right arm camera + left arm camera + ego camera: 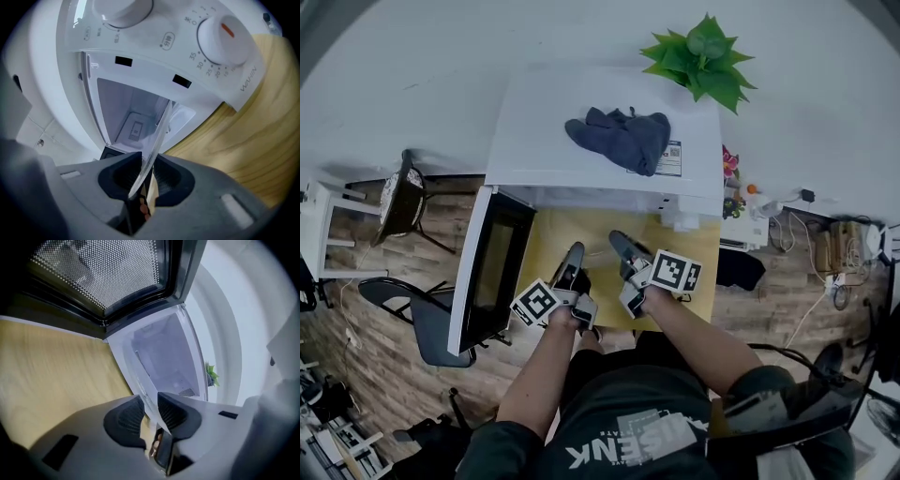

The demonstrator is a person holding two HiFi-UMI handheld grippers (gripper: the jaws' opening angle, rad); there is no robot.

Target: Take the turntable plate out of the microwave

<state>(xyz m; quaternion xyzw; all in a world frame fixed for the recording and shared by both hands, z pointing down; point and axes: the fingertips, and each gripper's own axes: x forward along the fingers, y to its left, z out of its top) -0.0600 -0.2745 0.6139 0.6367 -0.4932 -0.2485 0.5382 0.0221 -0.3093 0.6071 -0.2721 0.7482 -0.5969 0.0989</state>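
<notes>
The clear glass turntable plate [157, 133] shows edge-on in the right gripper view, its rim running down between the ribbed pads of my right gripper [147, 168], which is shut on it. In the left gripper view the plate's pale rim [140, 392] passes between the pads of my left gripper [149, 403], which also grips it. From the head view both grippers, left [574, 253] and right [619, 242], are side by side just in front of the white microwave [600, 112], over the wooden table [684, 248]. The plate itself is barely visible there. The microwave cavity [133, 117] stands open behind the plate.
The microwave door [492, 267] hangs open to the left, close to my left gripper. A dark cloth [623, 139] lies on the microwave's top and a green plant [703, 56] stands behind. Control dials [222, 33] are at its right. Chairs [408, 197] stand on the floor at left.
</notes>
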